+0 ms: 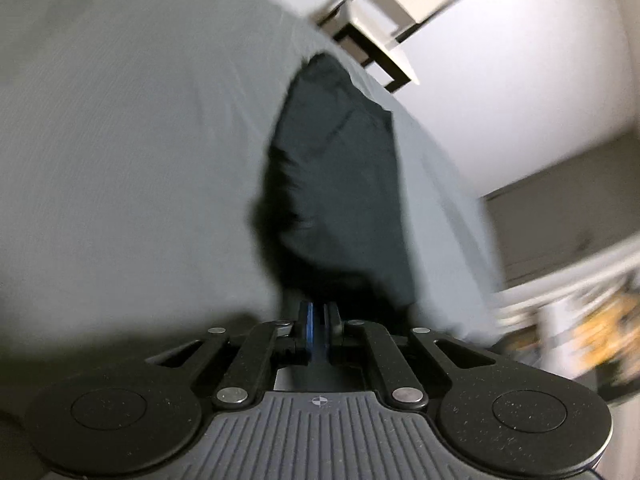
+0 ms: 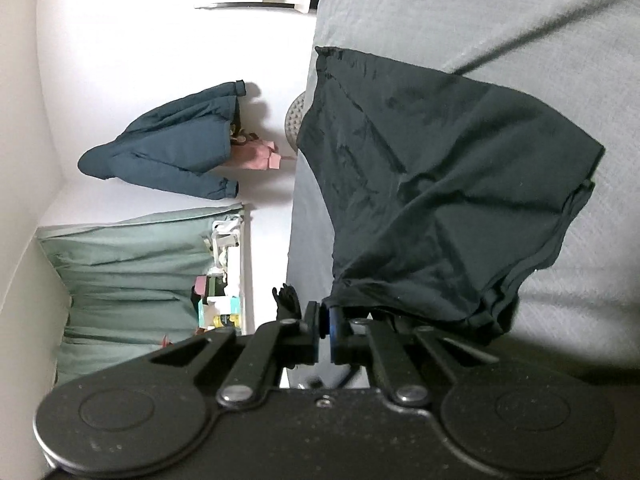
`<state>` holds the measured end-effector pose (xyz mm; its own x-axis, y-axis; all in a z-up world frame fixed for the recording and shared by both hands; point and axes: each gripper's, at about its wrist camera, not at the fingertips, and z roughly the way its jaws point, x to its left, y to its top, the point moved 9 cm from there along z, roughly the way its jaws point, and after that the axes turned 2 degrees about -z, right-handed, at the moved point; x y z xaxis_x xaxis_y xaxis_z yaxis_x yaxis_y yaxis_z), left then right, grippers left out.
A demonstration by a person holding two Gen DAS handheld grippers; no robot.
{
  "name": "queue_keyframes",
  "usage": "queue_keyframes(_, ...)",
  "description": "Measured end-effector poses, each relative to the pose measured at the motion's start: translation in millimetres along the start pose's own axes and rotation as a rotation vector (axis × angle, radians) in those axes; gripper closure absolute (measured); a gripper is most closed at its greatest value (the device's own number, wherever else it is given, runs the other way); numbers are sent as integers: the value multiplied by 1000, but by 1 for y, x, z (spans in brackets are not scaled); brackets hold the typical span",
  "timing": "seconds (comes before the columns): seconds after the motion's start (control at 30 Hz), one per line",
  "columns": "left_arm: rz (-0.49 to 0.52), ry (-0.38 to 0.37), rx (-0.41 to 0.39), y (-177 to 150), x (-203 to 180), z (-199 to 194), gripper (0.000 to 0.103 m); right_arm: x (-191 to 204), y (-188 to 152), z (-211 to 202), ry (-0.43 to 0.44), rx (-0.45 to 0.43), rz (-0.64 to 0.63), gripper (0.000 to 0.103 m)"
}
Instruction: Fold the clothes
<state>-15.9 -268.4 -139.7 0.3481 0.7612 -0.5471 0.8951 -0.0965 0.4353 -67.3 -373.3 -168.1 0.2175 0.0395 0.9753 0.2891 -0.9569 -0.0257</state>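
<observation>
1. A grey bed sheet [image 2: 460, 8] fills most of both views and lies under everything else.
2. A dark garment [image 2: 432, 184] hangs over the sheet, lifted and creased, its lower corner bunched at the right gripper; in the left wrist view the same garment [image 1: 340, 168] stretches away from the left gripper.
3. The right gripper [image 2: 326, 330] points along the sheet, its fingers drawn narrow and pinching the garment's corner.
4. The left gripper [image 1: 319, 316] tilts up toward the cloth, its fingers nearly together on the garment's edge.
5. A blue jacket [image 2: 172, 144] hangs on the white wall, well apart from the bed.
</observation>
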Motion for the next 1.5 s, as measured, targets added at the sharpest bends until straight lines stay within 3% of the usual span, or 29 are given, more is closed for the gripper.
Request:
queue_keyframes(0.07, 89, 12, 21, -13, -9, 5, 94, 0, 0, 0, 0, -2, 1, 98)
queue_keyframes(0.17, 136, 20, 29, -24, -21, 14, 93, 0, 2, -3, 13, -15, 12, 98)
queue_keyframes(0.37, 356, 215, -56, -34, -34, 27, 89, 2, 4, -4, 32, -21, 19, 98)
queue_keyframes(0.4, 395, 245, -70, -35, -36, 28, 83, 2, 4, -4, 35, -18, 18, 98)
queue_keyframes(0.47, 432, 287, -95, -33, -39, 29, 50, 3, 3, -3, 40, -12, 14, 98)
queue_keyframes(0.53, 427, 314, -120, -29, -39, 32, 42, 3, 3, -2, 41, -9, 10, 98)
queue_keyframes(0.63, 386, 303, -142, -25, -34, 30, 47, 3, 4, -2, 37, -8, 10, 98)
queue_keyframes(0.67, 376, 295, -148, -24, -33, 29, 63, 3, 4, -2, 37, -8, 13, 98)
queue_keyframes(0.7, 372, 284, -154, -24, -32, 28, 70, 3, 5, -2, 37, -9, 16, 98)
queue_keyframes(0.77, 358, 262, -161, -23, -27, 26, 99, 3, 5, -2, 36, -9, 15, 98)
queue_keyframes(1.0, 275, 254, -190, -30, -4, 13, 99, 2, 4, -1, 23, 5, 12, 98)
queue_keyframes(1.13, 261, 293, -215, -33, 5, 3, 99, 2, -1, 0, 14, 31, 11, 98)
queue_keyframes(1.23, 305, 288, -290, -24, -3, -4, 99, 6, 0, 1, 42, 27, 9, 98)
queue_keyframes(1.3, 388, 287, -286, -20, -15, 1, 99, 10, 3, -1, 75, 12, 9, 98)
queue_keyframes(1.4, 528, 337, -267, -16, -29, 17, 85, 15, 8, -3, 116, -15, 16, 98)
queue_keyframes(1.5, 634, 429, -316, -10, -37, 28, 45, 17, 12, -5, 146, -38, 29, 98)
